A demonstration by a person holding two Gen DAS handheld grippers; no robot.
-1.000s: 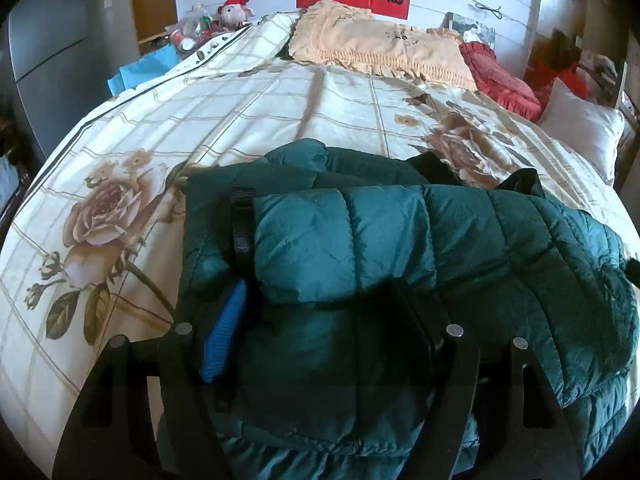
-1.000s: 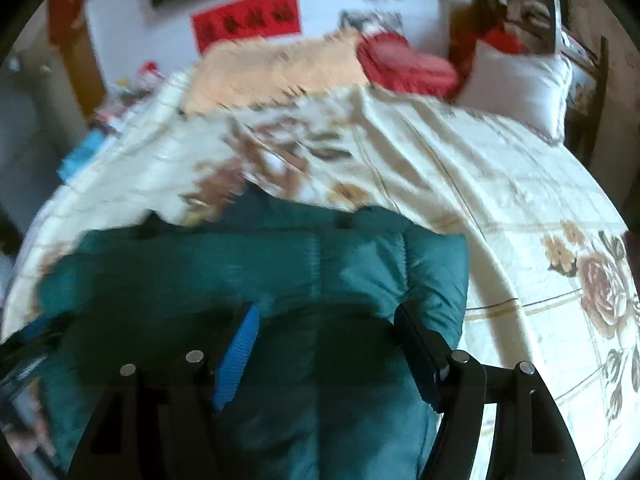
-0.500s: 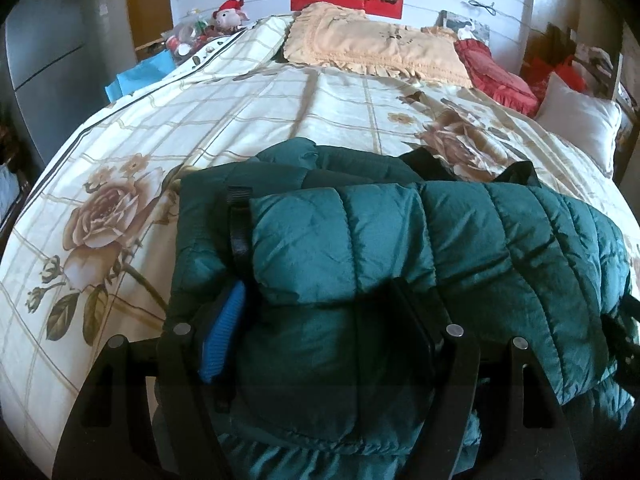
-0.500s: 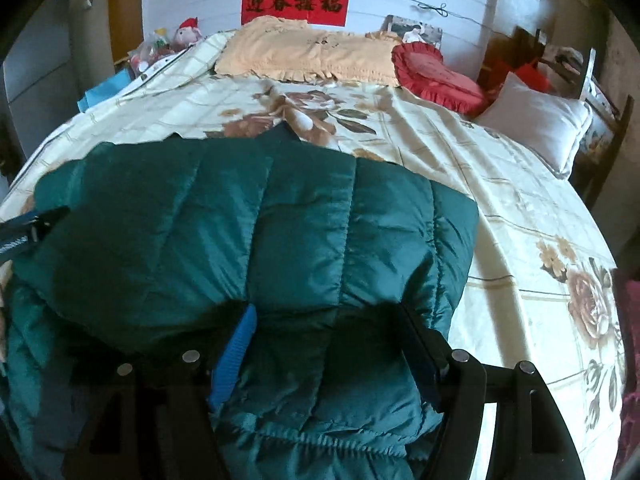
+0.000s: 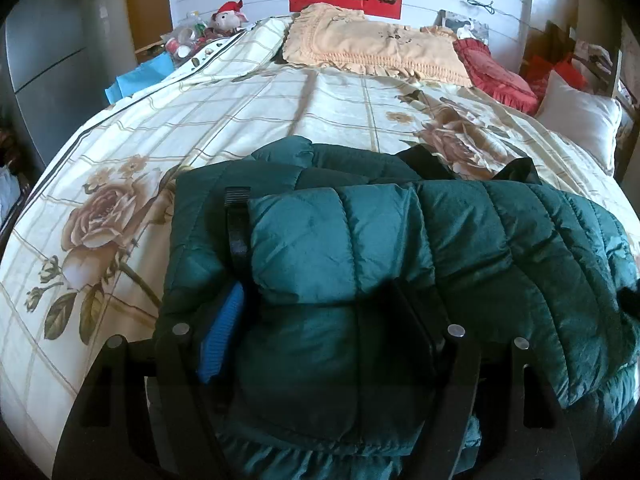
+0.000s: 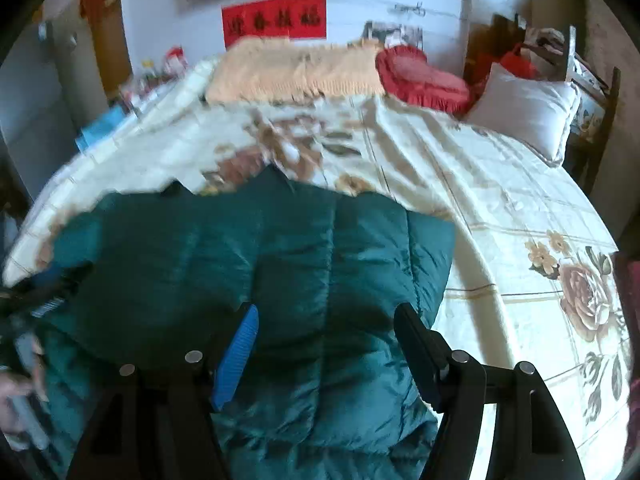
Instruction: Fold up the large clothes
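Observation:
A dark green quilted puffer jacket [image 5: 400,248] lies folded on the floral bedspread [image 5: 220,120]. A folded-over sleeve or flap lies across its top, with a black strap at its left. My left gripper [image 5: 320,328] stands open with its fingers wide on either side of the jacket's near fold. In the right wrist view the jacket [image 6: 280,264] fills the lower left. My right gripper [image 6: 324,344] is open just above its near right part. Its blue pad [image 6: 236,356] and black pad [image 6: 416,356] stand apart.
A beige pillow [image 5: 372,46], a red cushion [image 5: 496,72] and a white pillow [image 5: 576,120] lie at the head of the bed. Clutter and a plush toy [image 5: 228,18] sit at the far left. The left gripper and hand show at the right view's left edge [image 6: 24,364].
My right gripper has drawn back and up over the jacket's right part; the view is blurred with motion. The left gripper has barely moved. The jacket's right side has settled flatter.

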